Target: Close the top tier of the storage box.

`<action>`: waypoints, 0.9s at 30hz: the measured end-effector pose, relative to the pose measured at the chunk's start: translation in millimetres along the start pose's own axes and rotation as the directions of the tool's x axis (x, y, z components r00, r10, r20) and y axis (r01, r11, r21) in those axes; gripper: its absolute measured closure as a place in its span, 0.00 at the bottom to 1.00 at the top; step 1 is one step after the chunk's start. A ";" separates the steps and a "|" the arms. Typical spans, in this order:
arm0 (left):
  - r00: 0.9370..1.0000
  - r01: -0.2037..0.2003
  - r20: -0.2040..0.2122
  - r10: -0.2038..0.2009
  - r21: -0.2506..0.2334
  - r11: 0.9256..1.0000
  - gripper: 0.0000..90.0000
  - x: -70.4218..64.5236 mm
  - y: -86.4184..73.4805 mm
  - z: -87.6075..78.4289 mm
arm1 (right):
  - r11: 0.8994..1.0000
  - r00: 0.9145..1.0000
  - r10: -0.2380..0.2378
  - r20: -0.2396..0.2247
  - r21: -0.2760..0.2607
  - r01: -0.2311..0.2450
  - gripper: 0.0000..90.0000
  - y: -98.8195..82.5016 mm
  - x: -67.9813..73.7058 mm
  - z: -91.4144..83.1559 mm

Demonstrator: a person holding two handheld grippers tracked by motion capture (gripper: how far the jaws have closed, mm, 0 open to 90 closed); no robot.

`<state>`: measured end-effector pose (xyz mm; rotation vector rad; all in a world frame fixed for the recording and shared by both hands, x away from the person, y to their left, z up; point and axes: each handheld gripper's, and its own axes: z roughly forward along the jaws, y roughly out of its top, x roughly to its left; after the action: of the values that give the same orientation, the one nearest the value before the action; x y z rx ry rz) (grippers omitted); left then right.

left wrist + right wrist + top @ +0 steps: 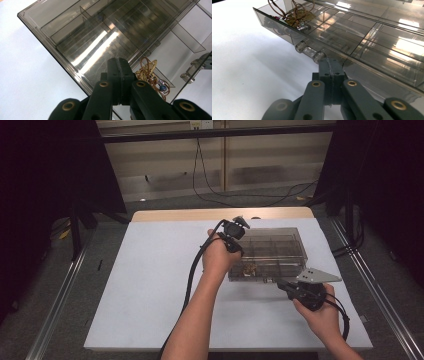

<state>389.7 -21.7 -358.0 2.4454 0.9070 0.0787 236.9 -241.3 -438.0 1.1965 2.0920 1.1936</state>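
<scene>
A smoky clear plastic compartment box lies on the white mat, right of centre. A tangle of brown cord with beads sits in a front compartment. My left gripper hovers over the box's left end, jaws shut with nothing between them. In the left gripper view its tips are above the shiny box surface, with the cord tangle just to the right. My right gripper is shut at the box's front right. Its tips are at the front edge, beside two clear cylinder knobs; the cord tangle lies farther off.
The white mat covers most of the table, with a wooden strip bare at the back. Metal rails run along both sides. Black cables lie on the floor beyond, and dark curtains stand left and right.
</scene>
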 end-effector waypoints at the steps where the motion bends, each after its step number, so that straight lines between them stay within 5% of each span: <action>1: 1.000 0.000 0.000 0.000 -0.001 1.000 1.00 0.1 0.0 0.1 | 1.000 1.000 -0.001 0.001 0.000 0.001 1.00 0.0 0.0 0.0; 27: 1.000 0.002 0.021 -0.002 0.000 1.000 1.00 3.2 1.1 0.7 | 1.000 1.000 0.006 -0.005 0.002 -0.006 1.00 1.2 -3.8 3.9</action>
<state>393.0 -20.8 -358.4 2.4410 0.9007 0.0523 242.2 -242.4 -439.1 1.2023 2.0955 1.1983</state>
